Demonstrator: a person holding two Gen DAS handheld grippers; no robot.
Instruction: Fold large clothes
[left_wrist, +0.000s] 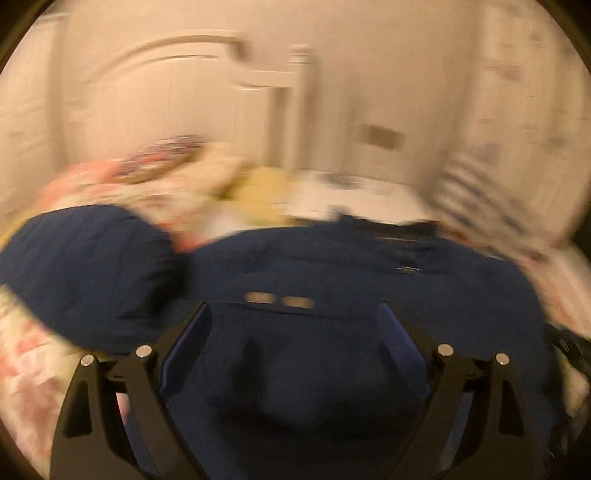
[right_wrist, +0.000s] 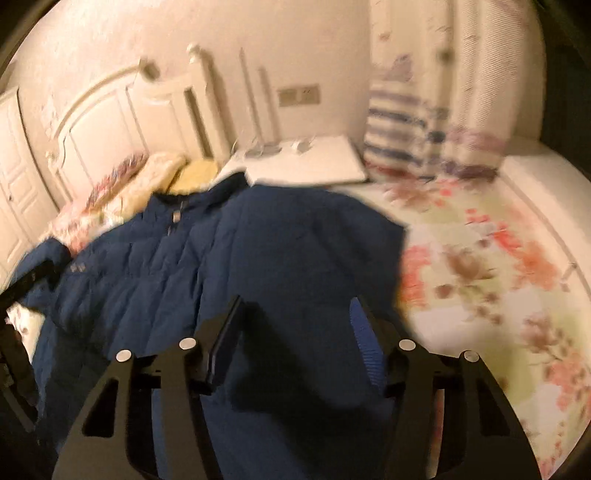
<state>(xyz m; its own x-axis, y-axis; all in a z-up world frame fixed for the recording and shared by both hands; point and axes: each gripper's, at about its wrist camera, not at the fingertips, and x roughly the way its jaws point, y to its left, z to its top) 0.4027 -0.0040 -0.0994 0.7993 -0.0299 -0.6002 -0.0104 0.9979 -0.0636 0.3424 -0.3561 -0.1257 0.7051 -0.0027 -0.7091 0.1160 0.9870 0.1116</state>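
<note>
A large navy padded jacket (right_wrist: 207, 251) lies spread on a floral bedsheet (right_wrist: 491, 266). It fills the lower half of the left wrist view (left_wrist: 332, 266), which is blurred by motion. My left gripper (left_wrist: 295, 314) is open, fingers wide apart, just above the jacket's lower body near two small metal snaps (left_wrist: 279, 300). My right gripper (right_wrist: 295, 306) is open over the jacket's right part, near its right edge; dark fabric lies between the fingers, and no grip shows. The left gripper shows at the far left edge of the right wrist view (right_wrist: 14, 332).
A white headboard (right_wrist: 110, 122) stands at the back left. Pillows (right_wrist: 147, 173) and a yellow cloth (right_wrist: 199, 171) lie near it. A white bedside table (right_wrist: 306, 164) and a striped cushion (right_wrist: 399, 129) are at the back. Bare floral sheet lies to the right.
</note>
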